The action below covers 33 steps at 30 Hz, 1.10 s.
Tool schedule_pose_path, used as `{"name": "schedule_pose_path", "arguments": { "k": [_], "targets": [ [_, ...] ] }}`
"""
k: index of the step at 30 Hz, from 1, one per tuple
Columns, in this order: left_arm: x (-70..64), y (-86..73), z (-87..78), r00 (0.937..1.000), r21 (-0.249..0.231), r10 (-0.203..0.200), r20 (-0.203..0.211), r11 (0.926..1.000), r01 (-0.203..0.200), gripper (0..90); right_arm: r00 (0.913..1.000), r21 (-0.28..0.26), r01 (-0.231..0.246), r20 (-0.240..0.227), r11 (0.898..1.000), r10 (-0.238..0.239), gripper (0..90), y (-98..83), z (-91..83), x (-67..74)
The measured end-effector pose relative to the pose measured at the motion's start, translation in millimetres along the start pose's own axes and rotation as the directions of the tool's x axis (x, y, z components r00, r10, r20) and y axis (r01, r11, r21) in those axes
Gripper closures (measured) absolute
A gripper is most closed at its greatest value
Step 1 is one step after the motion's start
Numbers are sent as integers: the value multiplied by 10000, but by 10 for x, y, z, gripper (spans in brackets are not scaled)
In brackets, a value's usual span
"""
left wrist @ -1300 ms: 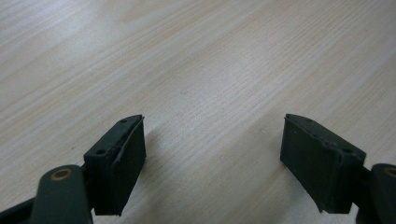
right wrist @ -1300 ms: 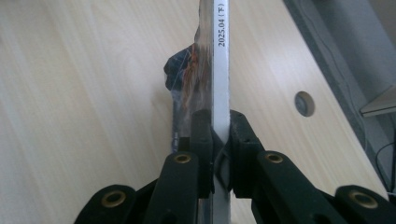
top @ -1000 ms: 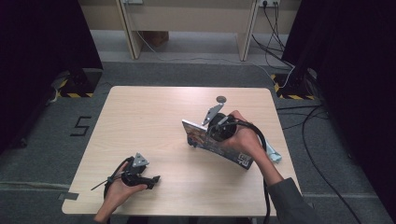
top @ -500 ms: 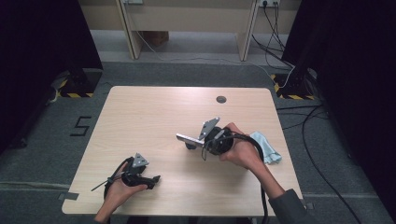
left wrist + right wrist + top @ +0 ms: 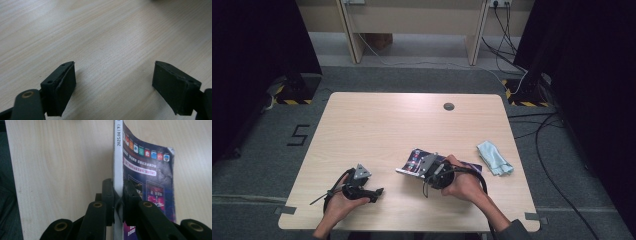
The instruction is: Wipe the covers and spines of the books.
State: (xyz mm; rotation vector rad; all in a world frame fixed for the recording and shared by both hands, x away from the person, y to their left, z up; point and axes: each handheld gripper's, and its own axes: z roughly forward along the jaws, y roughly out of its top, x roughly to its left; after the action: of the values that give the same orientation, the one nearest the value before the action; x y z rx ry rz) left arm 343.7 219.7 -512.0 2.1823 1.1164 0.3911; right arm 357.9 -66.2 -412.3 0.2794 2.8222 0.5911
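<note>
Right hand and black right gripper are covering the middle of the thin glossy magazine with the dark purple cover, so in the high view just its left end and a sliver on the right are showing. Cover art is too small to read there. In the right gripper view the bottom of the magazine is getting cut off behind the jaws.

Readable text: white spine is showing "2025.04" followed by a bracketed character. The cover is carrying a row of small coloured app-style icons along the top edge and a pale banner with writing too blurred to make out.

Magazine is looking slim, white spine, cover bowing slightly away from the spine. It is sitting over the near-right part of the light wooden table, close to the near edge. A pale blue crumpled cloth is lying near the right edge.

Right gripper is clamping the magazine at its spine.

Black left gripper is resting near the near-left corner, jaws standing wide apart over bare wood, nothing between them.
</note>
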Motion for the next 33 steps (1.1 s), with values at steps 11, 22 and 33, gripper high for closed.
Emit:
{"name": "schedule_pose_path", "arguments": {
  "k": [11,22,33],
  "targets": [
    [-11,0,9,10000,-34,-49,-30,10000,49,164,9988,-105,-69,-475,9999,64,807,-146,212,106],
    [-21,-2,14,9999,-41,-81,-63,10000,80,150,9988,-491,-292,-416,9984,271,744,-272,303,237],
    [-19,1,17,10000,-57,-60,-18,10000,60,149,9930,-380,-560,-1064,9977,517,602,-359,399,318]
  ]
}}
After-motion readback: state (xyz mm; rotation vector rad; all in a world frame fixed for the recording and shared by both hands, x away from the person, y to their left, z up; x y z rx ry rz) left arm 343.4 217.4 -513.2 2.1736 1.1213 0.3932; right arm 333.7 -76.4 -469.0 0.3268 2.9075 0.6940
